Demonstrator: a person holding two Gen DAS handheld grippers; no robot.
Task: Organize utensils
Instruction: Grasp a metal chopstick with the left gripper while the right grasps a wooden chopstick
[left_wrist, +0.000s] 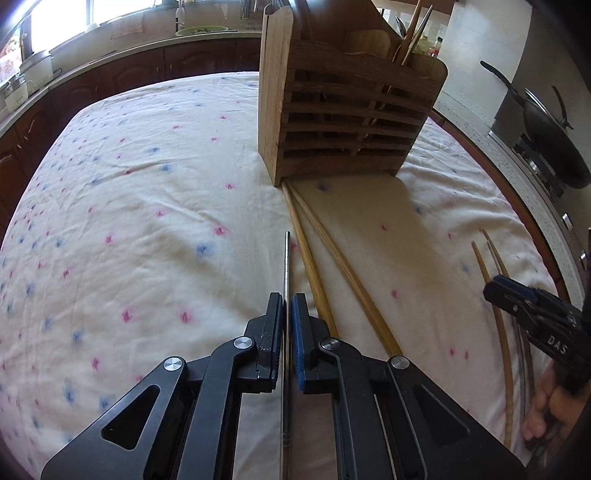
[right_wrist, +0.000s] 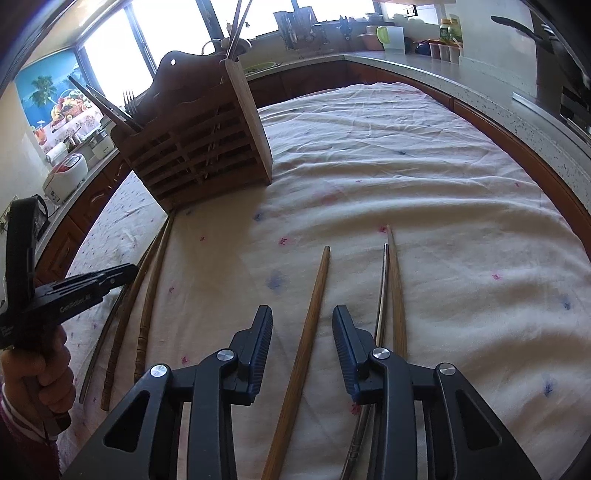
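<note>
Left gripper (left_wrist: 287, 306) clamped on metal chopstick (left_wrist: 286, 258), lengthwise along the jaws, probably for tip-first slotting | right gripper (right_wrist: 302, 325) apart, straddling wooden chopstick (right_wrist: 310, 314) without pressing | wooden holder (left_wrist: 343, 114) upright beyond on floral cloth (left_wrist: 147, 221) | other chopsticks lie loose beside both.
</note>
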